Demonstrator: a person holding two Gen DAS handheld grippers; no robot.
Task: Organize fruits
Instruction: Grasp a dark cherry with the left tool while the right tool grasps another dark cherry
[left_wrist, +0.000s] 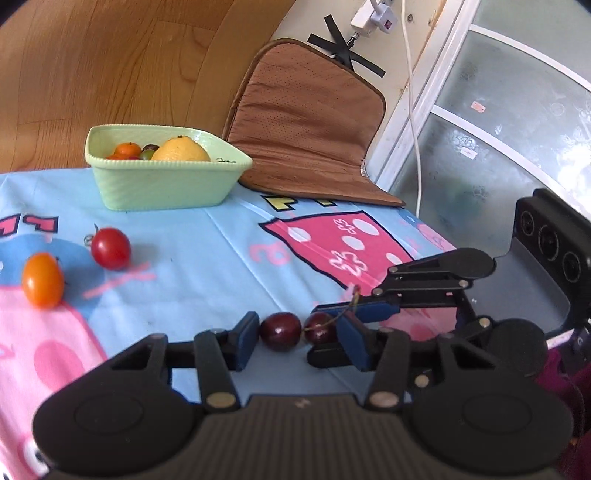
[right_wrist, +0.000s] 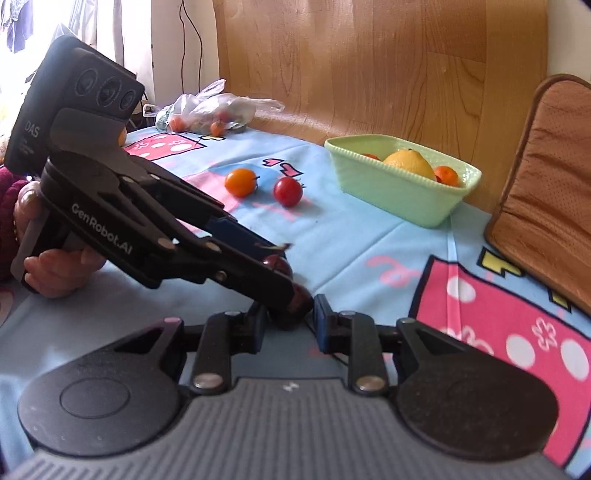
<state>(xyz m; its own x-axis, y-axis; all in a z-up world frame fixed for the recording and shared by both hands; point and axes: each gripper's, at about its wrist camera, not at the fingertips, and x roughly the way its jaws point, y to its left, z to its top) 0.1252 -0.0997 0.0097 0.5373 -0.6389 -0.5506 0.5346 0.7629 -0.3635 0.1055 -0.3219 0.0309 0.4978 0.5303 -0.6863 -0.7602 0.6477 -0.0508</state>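
Left wrist view
- Step in hand: picking up the pair of dark cherries (left_wrist: 297, 329) lying on the tablecloth (left_wrist: 207, 266) just ahead of the camera; likely bound for the green basket (left_wrist: 162, 177).
- Left gripper (left_wrist: 301, 338): jaws narrow, bracketing both cherries; left pad just beside the left cherry, right pad at the right one. Firm contact cannot be told.
- Right gripper (left_wrist: 360, 304): reaches in from the right, blue pads closed thin on the cherry stem (left_wrist: 352, 301).
- Loose fruit: red tomato (left_wrist: 110, 248) and orange tomato (left_wrist: 42, 280) rest apart on the cloth, near the basket.
- Basket contents: a large yellow citrus (left_wrist: 181, 149), small orange fruit, a grape or two.
- Textures: cherries glossy, round; basket ribbed plastic, trapezoid; cloth thin printed cotton, creased; brown cushion (left_wrist: 306, 122) perforated, propped upright.

Right wrist view
- Right gripper (right_wrist: 290, 321): own pads narrow; the left gripper's black linkage crosses in front and hides most of the cherries.
- Hand (right_wrist: 55, 269): grips the left tool's handle.
- Next move, judged: settle one secure hold, lift gently, since the stem is thin and the skins slick, then carry to the basket.
- Background: plastic bag (right_wrist: 210, 109) with small fruit at the far edge.
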